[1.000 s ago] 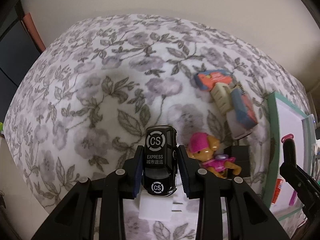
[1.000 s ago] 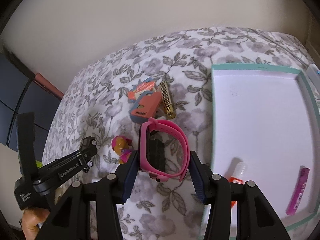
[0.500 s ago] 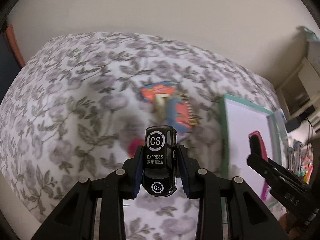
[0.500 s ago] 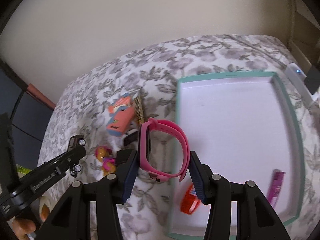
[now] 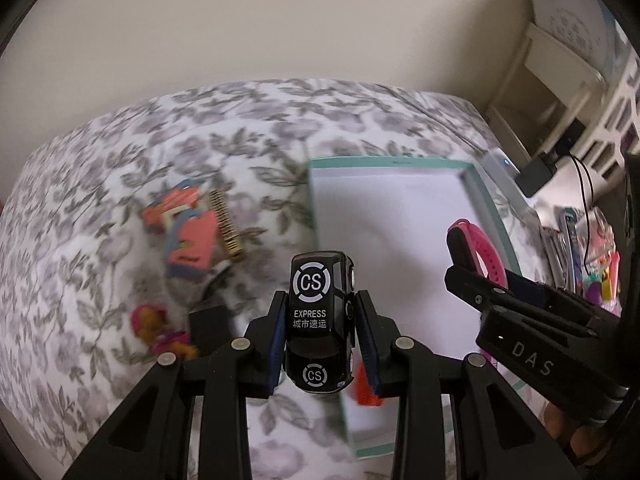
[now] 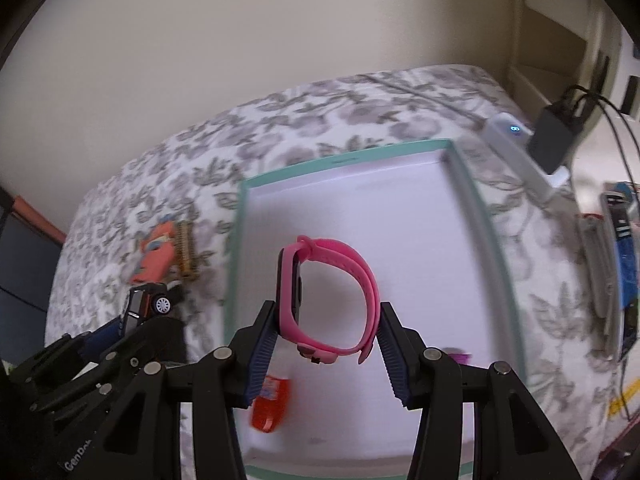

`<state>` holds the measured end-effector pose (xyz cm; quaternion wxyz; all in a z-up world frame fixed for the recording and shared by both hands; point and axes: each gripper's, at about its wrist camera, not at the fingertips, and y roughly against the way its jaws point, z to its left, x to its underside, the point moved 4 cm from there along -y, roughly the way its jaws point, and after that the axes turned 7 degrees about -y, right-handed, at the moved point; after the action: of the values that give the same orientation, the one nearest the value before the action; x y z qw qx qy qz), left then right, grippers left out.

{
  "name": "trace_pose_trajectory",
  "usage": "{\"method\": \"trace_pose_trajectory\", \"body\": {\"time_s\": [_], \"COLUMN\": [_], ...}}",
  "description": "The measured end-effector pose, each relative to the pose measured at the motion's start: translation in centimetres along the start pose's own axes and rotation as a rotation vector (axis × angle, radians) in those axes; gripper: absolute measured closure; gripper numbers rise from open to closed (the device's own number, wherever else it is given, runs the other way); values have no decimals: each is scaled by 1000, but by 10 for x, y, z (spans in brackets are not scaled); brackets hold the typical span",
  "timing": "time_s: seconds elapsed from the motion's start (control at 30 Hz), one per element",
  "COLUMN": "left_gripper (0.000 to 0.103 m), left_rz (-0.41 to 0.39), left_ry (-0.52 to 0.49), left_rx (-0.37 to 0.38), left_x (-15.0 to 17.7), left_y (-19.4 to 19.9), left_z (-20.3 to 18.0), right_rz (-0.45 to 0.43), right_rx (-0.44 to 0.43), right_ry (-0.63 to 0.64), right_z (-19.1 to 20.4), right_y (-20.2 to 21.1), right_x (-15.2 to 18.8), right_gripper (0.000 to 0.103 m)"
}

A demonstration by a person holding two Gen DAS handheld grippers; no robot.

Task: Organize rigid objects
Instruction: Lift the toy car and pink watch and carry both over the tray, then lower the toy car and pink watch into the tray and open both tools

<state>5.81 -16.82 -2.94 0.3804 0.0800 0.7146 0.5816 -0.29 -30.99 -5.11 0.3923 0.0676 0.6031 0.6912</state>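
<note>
**Toy car and pink watch held over the tray**

Left gripper (image 5: 320, 332): clamped on a black toy car (image 5: 320, 320), roof marked "CS EXPRESS", nose pointing away from the camera. The car hangs above the tray's left edge, clear of the cloth.

Right gripper (image 6: 326, 332): clamped on a pink watch (image 6: 328, 300); its band forms a loop between the pads, face on the left side. It is held in the air above the tray's middle.

Tray (image 6: 468, 176): shallow, teal rim, white floor, lying on the right part of a bed with a grey floral cover (image 5: 120, 152). Contents seen at its near edge: an orange tube (image 6: 272, 404) towards the near left corner and a purple item (image 6: 458, 357), mostly hidden behind the right gripper.

On the cover, left of the tray: a heap of orange and blue pieces (image 5: 188, 236) with a brown comb-like strip (image 5: 226, 224) touching it; nearer the bed's front edge, a black block (image 5: 210, 324) and, just beside it, a small pink and orange figure (image 5: 160, 330), blurred.

Beyond the bed's right edge: a white power strip (image 6: 520, 152) with a black adapter (image 6: 554, 132) plugged in.
</note>
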Motion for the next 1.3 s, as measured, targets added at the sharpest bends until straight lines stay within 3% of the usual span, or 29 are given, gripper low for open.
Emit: {"method": "trace_pose_trajectory", "body": {"time_s": [0.6, 1.3], "left_gripper": [68, 66], "left_rz": [51, 76], "left_ry": [-127, -111], "left_rx": [-8, 1], "left_x": [-16, -8], "left_y": [-54, -67], "left_z": [-55, -52], "right_rz": [11, 36], "right_rx": [106, 147], "right_ry": [-46, -8], "right_z": [-51, -51], "right_y": [-15, -26], "right_x": [-9, -2], "right_gripper": [51, 49]}}
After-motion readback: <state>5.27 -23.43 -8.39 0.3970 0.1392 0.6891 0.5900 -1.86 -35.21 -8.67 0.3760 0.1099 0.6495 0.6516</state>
